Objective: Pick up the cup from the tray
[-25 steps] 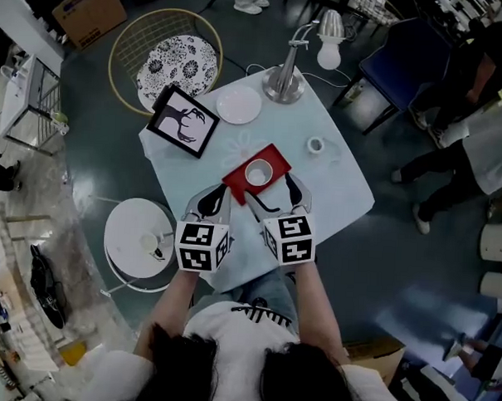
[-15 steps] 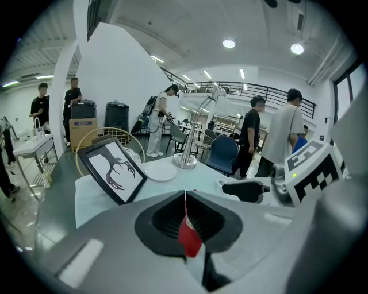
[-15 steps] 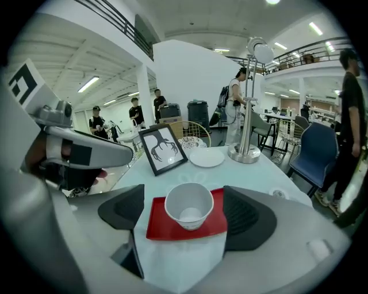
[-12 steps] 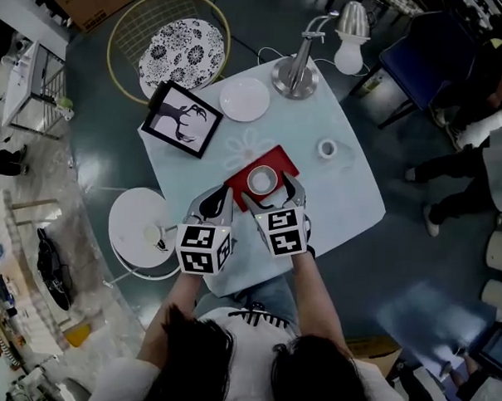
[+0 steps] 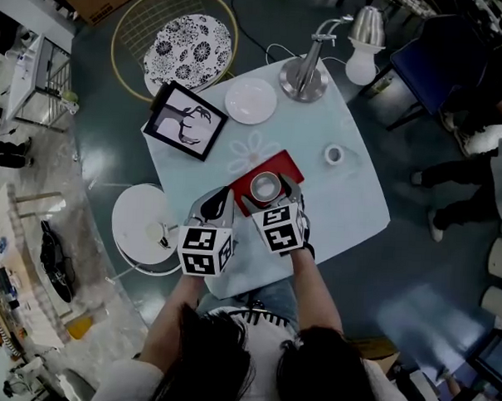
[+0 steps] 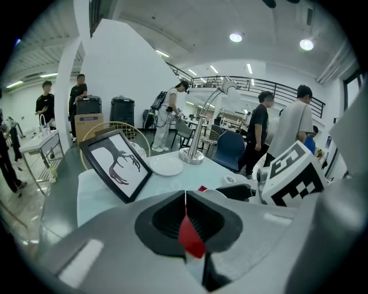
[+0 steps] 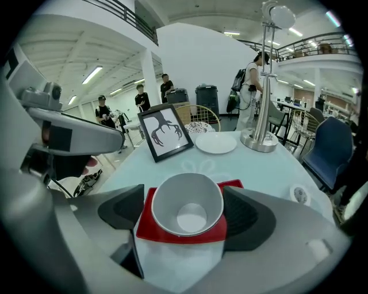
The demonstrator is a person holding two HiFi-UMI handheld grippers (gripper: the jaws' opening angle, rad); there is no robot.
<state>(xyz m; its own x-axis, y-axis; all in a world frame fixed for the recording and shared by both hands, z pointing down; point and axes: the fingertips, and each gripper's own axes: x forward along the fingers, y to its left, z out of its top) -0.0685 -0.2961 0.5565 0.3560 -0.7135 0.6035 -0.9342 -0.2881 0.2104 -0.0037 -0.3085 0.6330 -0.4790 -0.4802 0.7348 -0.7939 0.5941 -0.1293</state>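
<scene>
A white cup (image 5: 266, 185) stands upright on a small red tray (image 5: 286, 165) near the front of the pale table (image 5: 342, 199). My right gripper (image 5: 270, 195) is open, with one jaw on each side of the cup. In the right gripper view the cup (image 7: 187, 204) fills the space between the dark pads (image 7: 248, 213), and a strip of red tray (image 7: 148, 225) shows at its left. My left gripper (image 5: 220, 202) is shut and empty, just left of the tray. In the left gripper view its jaws (image 6: 185, 213) meet, with only a thin slit between them.
A framed antler picture (image 5: 183, 119), a white plate (image 5: 250, 101) and a metal lamp base (image 5: 304, 77) stand further back on the table. A small white ring-shaped item (image 5: 333, 154) lies to the right. A white round stool (image 5: 146, 228) is beside the table's left edge.
My right gripper has moved forward, so its jaws now reach around the cup instead of stopping short of the tray. The left gripper has stayed beside the tray.
</scene>
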